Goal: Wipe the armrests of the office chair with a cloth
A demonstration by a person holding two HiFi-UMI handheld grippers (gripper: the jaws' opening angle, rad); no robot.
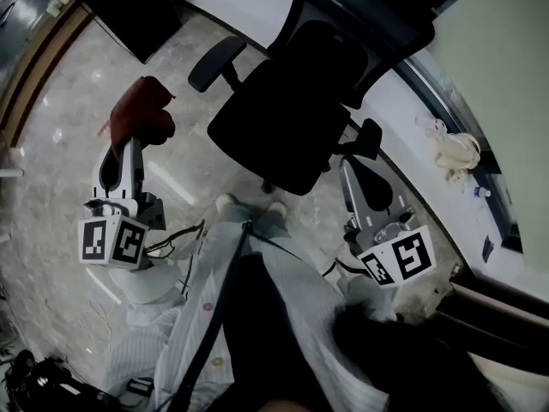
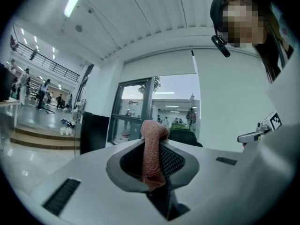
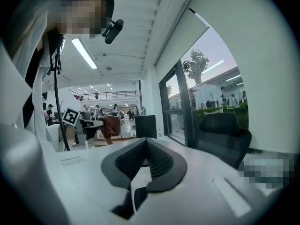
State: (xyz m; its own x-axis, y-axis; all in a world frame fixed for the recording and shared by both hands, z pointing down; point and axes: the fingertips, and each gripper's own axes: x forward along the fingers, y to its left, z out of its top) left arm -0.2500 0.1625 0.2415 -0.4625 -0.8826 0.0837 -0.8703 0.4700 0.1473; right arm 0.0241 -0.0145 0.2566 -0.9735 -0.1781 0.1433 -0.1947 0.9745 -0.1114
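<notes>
Left gripper [image 2: 152, 140] tight on reddish cloth [image 2: 153, 165]

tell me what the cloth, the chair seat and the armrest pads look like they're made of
Cloth: reddish-brown woven or knitted fabric, matte. A fine textured weave shows, and it folds limply.
Seat: black and matte, probably upholstery fabric or mesh, but too dark to tell which.
Armrest pad: dark and smooth with a faint sheen, likely moulded plastic or a soft skinned foam.

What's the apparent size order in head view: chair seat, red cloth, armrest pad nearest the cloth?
1. chair seat
2. red cloth, likely nearer the camera, so unsure
3. armrest pad, only slightly smaller
</notes>
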